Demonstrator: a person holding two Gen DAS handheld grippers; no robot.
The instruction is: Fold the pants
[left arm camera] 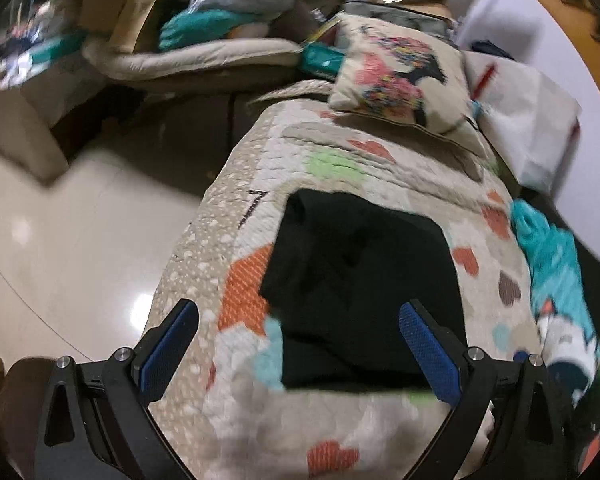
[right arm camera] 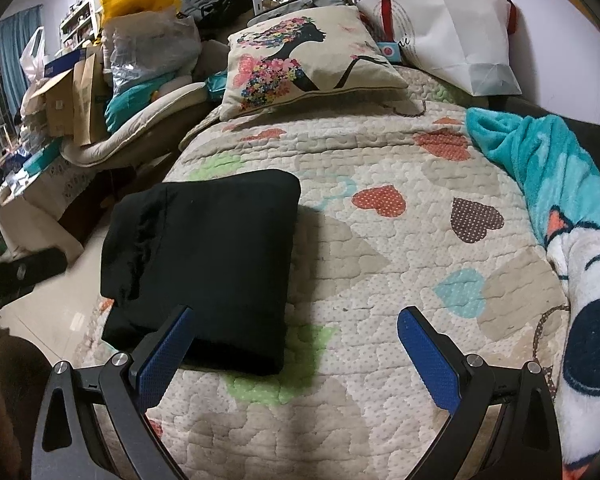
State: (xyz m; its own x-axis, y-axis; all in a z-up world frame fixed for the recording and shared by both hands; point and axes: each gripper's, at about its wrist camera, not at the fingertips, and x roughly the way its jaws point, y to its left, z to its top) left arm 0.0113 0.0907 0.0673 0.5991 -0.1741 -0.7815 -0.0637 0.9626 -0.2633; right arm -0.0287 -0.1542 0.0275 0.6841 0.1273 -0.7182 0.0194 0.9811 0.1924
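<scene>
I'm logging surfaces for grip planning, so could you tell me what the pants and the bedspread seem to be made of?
Pants: apparently a soft, matte black knit, perhaps cotton; no sheen, rounded fold edges.
Bedspread: quilted fabric, stitched into puffy cells, with printed dotted hearts.

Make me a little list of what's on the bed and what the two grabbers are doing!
pants: black pants, folded into a flat bundle, lying on the quilt
quilt: heart-patterned quilt covering the bed
pillow: flower-lady pillow at the far end
blanket: teal blanket along the right side
left gripper: left gripper open, holding nothing
right gripper: right gripper open, holding nothing
</scene>
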